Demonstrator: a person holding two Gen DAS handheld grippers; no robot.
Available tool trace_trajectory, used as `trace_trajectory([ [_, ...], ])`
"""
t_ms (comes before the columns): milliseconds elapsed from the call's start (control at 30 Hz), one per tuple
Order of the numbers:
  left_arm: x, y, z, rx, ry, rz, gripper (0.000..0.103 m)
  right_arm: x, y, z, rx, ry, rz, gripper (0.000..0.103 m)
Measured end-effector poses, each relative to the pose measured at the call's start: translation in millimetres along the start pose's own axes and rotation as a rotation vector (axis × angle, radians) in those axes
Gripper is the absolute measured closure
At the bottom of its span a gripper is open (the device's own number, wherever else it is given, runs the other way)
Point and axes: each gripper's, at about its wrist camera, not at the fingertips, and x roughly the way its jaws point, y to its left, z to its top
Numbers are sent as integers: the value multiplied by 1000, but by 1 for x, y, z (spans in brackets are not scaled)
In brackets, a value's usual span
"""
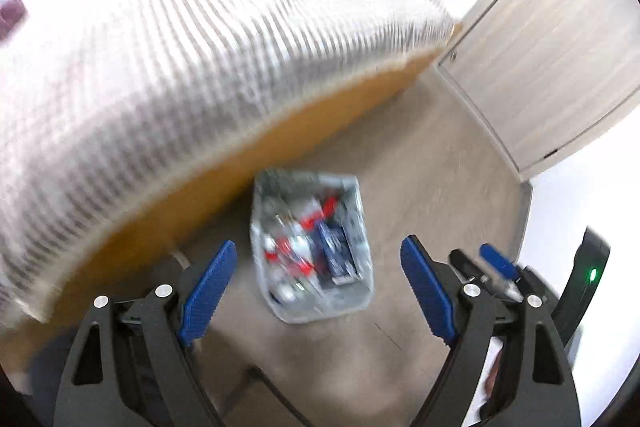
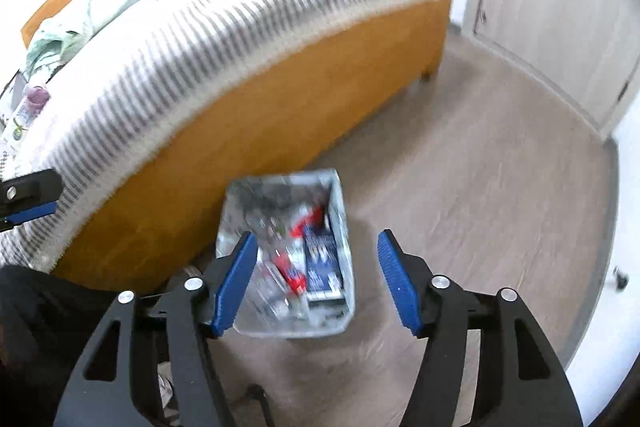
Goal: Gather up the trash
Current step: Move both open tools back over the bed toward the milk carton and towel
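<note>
Both views look down at a pale grey bin (image 1: 310, 247) standing on the wood-look floor (image 1: 440, 155), just beside the orange wooden side of a bed (image 1: 224, 183). The pictures are blurred by motion, so small details in the bin are hard to read.

The bin holds the collected trash: a dark blue carton (image 2: 322, 265) lies along its side farther from the bed, red-and-white wrappers (image 2: 290, 269) sit next to the carton, and clear crumpled pieces fill the side nearer the bed.

The left gripper (image 1: 316, 287) hangs above the bin with its blue pads spread wide and nothing between them. The right gripper (image 2: 316, 283) is also above the bin, jaws apart and empty; the bin shows through the gap. In the left view the right gripper's tips show away from the bed, to the right of the bin.

A grey-and-white striped cover (image 2: 208, 39) lies over the bed. At the end of the bed farthest from the bin, a purple item (image 2: 36, 99) rests on the cover. Beyond the bin, past the foot of the bed, stands a pale wooden door (image 1: 552, 67).
</note>
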Motion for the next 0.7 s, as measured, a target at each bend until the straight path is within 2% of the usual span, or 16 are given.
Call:
trace_trajectory([
  [100,-53,36,4,24,-130,27,14,-24,35,21,-40,-67,27,35],
  [133,-73,55,5,27,-196,53,13,-30,49,26,-56,-88,39,34],
  [200,-96,85,6,19,-271,104,12,-42,86,33,-98,-130,73,30],
  [333,-124,145,10,-46,-348,151,12,-47,155,43,-162,-166,153,30],
  [400,-137,183,11,-95,-393,172,12,-45,187,50,-211,-184,164,30],
  [533,-150,247,15,-177,-440,241,12,-42,228,64,-237,-215,158,30],
  [633,-159,290,31,-179,-462,283,10,-39,252,77,-225,-221,167,30],
  [700,-163,320,43,-186,-489,349,9,-33,274,81,-204,-214,186,30],
])
